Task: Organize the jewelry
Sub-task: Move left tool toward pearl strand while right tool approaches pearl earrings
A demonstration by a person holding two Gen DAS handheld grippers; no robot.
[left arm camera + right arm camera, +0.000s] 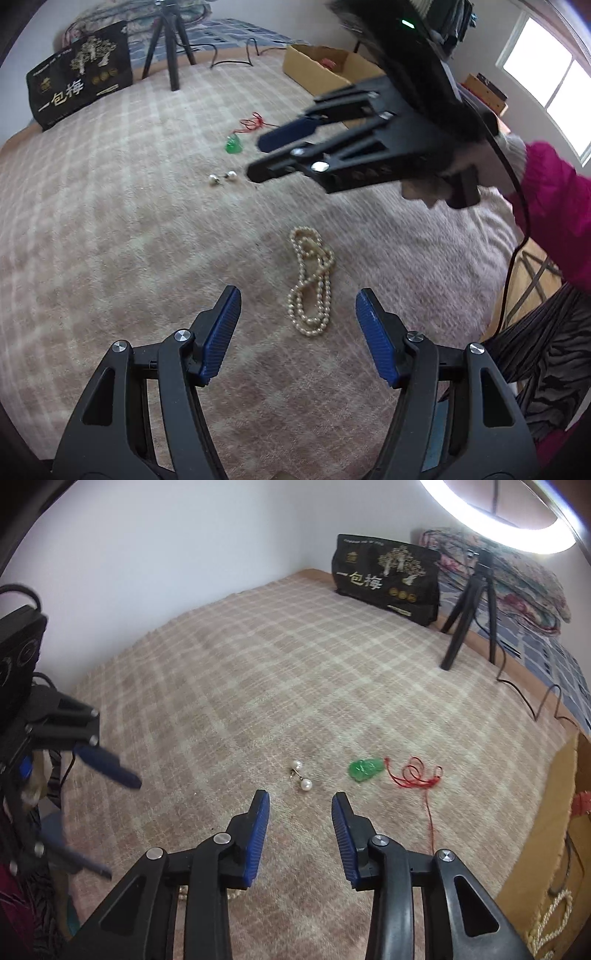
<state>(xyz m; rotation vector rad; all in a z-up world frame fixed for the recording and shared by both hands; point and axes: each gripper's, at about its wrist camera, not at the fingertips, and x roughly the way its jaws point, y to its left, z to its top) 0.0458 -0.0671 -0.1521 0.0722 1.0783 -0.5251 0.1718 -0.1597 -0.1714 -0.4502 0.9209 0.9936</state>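
The left gripper hangs over the checked beige-and-pink blanket with its blue ribbed pads apart and nothing between them. The cream pearl bead necklace, bunched in loose loops, lies on the blanket just ahead of the gap between those pads, untouched.

The right gripper points down at the blanket with its jaws partly apart and empty. Just beyond its fingertips lie two white pearl stud earrings, near each other. To their right, a little further out, rests the translucent green carved pendant, its thin red cord coiled beside it and trailing back toward the gripper.

Judged step: approach before the first pick. No item is yet held; each gripper lines up on its own target, the left on the necklace, the right on the earrings. The next move calls for lowering the left pads astride the bead loops and closing on several strands together. The earrings are small and demand fine centring.

Container: an open brown cardboard box stands at the far edge of the blanket. Something red shows inside; what it is cannot be told. At the right wrist view's right edge, a pale beaded strand hangs against the box.

A black printed bag and a black tripod stand furthest off.
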